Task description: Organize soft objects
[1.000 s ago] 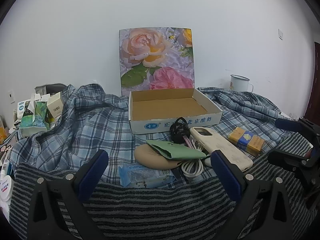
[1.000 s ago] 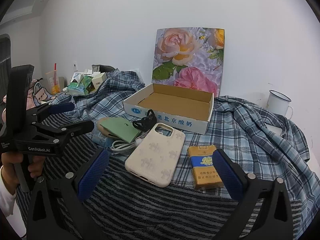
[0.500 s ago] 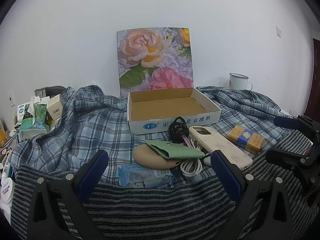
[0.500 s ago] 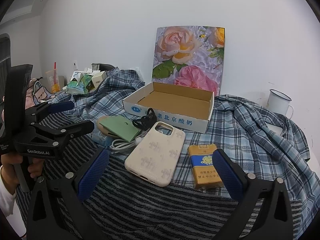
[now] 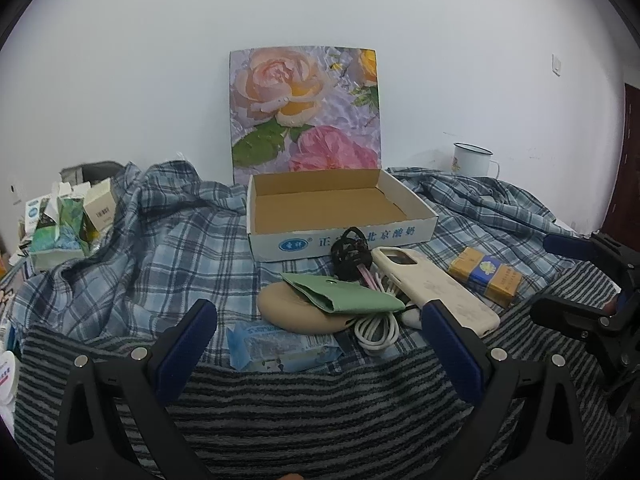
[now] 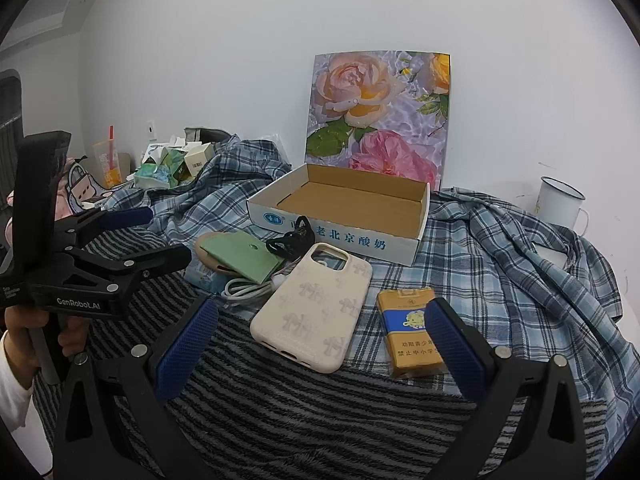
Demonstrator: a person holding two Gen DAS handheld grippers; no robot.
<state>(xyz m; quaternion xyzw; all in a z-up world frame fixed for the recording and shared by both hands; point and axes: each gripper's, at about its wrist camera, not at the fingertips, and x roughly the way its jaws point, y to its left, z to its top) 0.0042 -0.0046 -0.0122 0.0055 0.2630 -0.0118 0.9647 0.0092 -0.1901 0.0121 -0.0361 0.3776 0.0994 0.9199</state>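
Note:
An open cardboard box (image 5: 336, 204) with a flowered lid stands on a plaid shirt (image 5: 160, 248). In front of it lie a green pouch (image 5: 344, 298) on a tan pad (image 5: 292, 312), a black hair tie (image 5: 350, 250), a white cable (image 5: 376, 330), a cream phone case (image 5: 436, 292), a cigarette pack (image 5: 486, 276) and a blue tissue pack (image 5: 276, 344). My left gripper (image 5: 320, 338) is open and empty, just short of the tissue pack. My right gripper (image 6: 320, 336) is open and empty, near the phone case (image 6: 316, 304) and the cigarette pack (image 6: 412, 330).
A striped grey towel (image 5: 300, 408) covers the near surface. A white enamel mug (image 5: 472, 158) stands at the back right. Small cartons and tissue boxes (image 5: 64, 224) crowd the left. The left gripper shows at the left of the right wrist view (image 6: 158, 236).
Both views have shifted only slightly; the left gripper has drifted a little. Both grippers stay open and nothing on the surface has moved.

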